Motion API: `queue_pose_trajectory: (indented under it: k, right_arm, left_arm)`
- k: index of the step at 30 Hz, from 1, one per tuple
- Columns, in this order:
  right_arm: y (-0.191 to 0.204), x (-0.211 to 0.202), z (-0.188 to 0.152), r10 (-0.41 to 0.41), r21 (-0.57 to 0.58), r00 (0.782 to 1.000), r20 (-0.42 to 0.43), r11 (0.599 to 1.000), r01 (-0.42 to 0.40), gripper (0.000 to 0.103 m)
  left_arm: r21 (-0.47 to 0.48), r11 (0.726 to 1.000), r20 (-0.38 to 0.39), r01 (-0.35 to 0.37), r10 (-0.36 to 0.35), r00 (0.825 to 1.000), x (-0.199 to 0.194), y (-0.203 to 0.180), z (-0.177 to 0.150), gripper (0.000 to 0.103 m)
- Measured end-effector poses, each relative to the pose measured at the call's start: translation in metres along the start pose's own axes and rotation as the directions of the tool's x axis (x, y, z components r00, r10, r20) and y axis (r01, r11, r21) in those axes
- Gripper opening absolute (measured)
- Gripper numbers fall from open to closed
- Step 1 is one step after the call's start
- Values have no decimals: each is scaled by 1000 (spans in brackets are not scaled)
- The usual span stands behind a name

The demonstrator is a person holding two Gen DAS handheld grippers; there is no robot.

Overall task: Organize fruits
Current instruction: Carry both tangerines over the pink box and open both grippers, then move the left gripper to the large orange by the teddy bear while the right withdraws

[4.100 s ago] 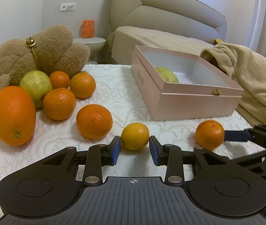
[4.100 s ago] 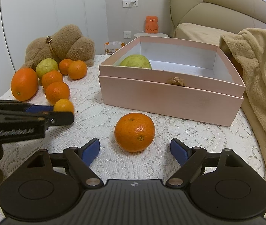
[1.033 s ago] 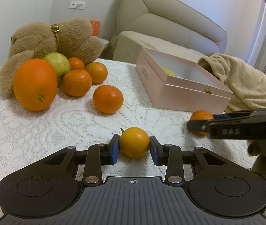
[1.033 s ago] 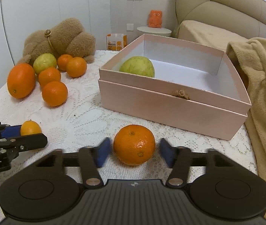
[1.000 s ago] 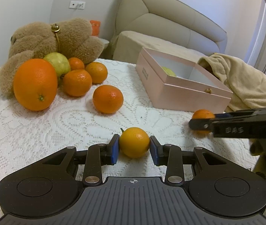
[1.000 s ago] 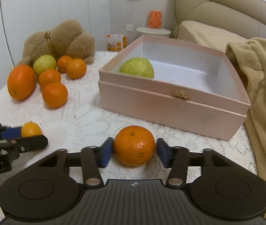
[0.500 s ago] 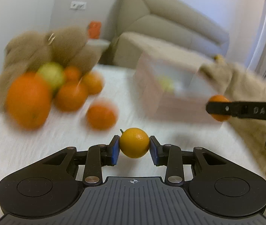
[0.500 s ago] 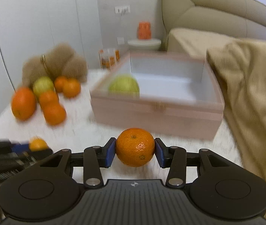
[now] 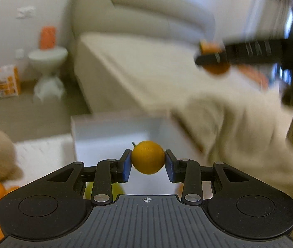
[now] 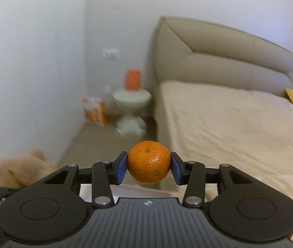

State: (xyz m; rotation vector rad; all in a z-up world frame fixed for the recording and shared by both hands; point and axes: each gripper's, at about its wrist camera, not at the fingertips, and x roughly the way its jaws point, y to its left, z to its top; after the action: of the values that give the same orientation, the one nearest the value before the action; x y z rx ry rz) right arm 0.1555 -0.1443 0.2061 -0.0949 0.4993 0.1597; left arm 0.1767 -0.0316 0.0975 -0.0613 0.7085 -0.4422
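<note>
jaws clamped | left gripper (image 9: 148, 163): 1 yellow citrus (image 9: 147, 157) | right gripper (image 10: 148, 167): 1 tangerine (image 10: 148, 162)

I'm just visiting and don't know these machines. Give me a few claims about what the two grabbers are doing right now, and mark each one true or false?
1. The left gripper is clamped on a small yellow-orange fruit. True.
2. The right gripper is open, with nothing in it. False: it is shut on an orange tangerine.
3. Both fruits are held up in the air, off the tablecloth. True.
4. The pink box appears below and beyond the left gripper's fruit. True, though the view is blurred.
5. The tangerine is green. False: it is deep orange with a dimpled skin.
</note>
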Motion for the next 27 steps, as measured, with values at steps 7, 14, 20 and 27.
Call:
queue_pose_trajectory:
  k: [7, 14, 20, 27]
  right_arm:
    - [-3, 69, -46, 44, 38, 972, -231, 999, -36, 43]
    - [29, 102, -83, 124, 17, 924, -362, 992, -126, 55]
    - [54, 92, -82, 90, -44, 934, -345, 993, -112, 66]
    - [67, 63, -64, 25, -137, 972, -236, 989, -59, 69]
  left_arm:
    - [22, 1000, -77, 2, 0, 997, 17, 6, -37, 39]
    - [-55, 998, 28, 24, -23, 999, -18, 29, -58, 38]
    - [25, 999, 20, 30, -31, 999, -29, 24, -60, 41]
    - [-136, 990, 153, 44, -23, 988, -46, 50, -60, 39]
